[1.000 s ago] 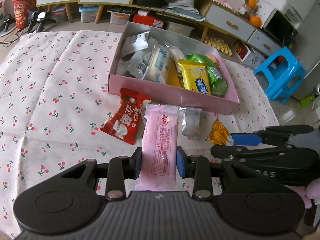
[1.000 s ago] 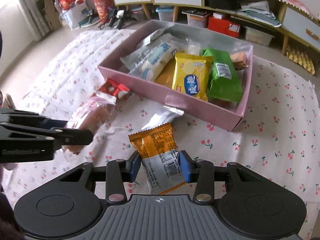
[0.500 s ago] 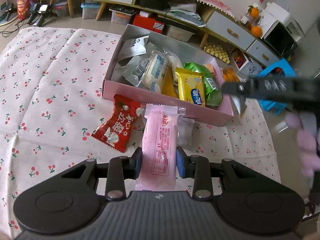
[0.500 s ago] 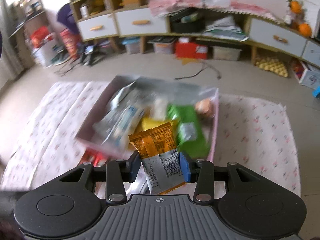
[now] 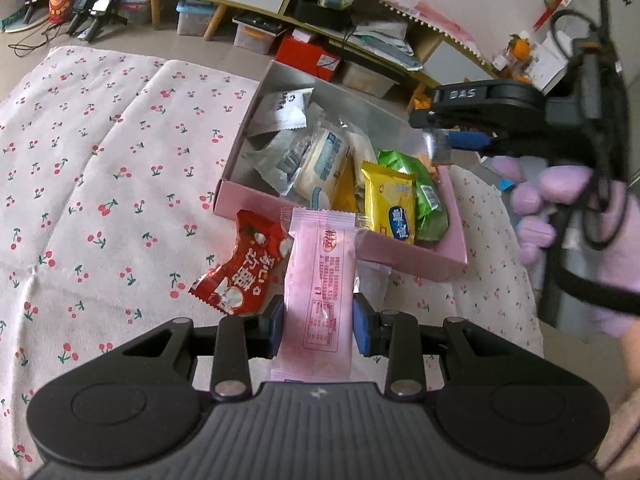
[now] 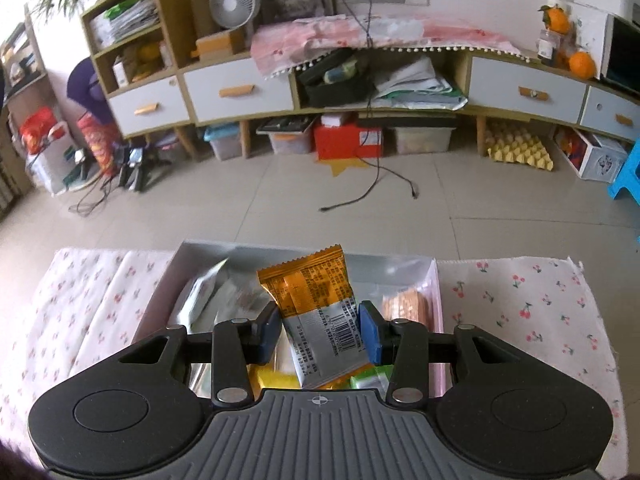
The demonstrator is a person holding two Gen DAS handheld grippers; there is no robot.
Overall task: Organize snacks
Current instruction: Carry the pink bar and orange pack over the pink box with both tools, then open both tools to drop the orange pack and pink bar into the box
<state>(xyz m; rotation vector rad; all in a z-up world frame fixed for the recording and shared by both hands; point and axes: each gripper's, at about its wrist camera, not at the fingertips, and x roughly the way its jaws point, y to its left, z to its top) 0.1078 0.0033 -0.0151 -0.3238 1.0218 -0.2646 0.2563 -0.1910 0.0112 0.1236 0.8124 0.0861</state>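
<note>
My left gripper [image 5: 318,322] is shut on a long pink snack packet [image 5: 320,280], held just short of the near wall of the pink box [image 5: 400,254]. The box holds several packets, among them a yellow one [image 5: 390,206] and a green one [image 5: 428,204]. A red packet [image 5: 240,268] lies on the cloth beside the pink one. My right gripper [image 6: 320,332] is shut on an orange and silver packet [image 6: 316,304] and hangs over the inside of the pink box [image 6: 436,300]. In the left wrist view the right gripper [image 5: 448,144] shows above the box's far right corner, held by a gloved hand [image 5: 560,216].
A white cloth with cherry print [image 5: 100,168] covers the table. Behind it runs a tiled floor [image 6: 360,200] with a loose cable, then a low cabinet [image 6: 240,88] with drawers, storage bins and a red box [image 6: 348,140]. A blue stool [image 6: 628,176] stands at the right.
My right gripper has carried the orange packet from the cloth in front of the box up and over the box's inside. The left gripper has kept its hold and place, rolling slightly.
</note>
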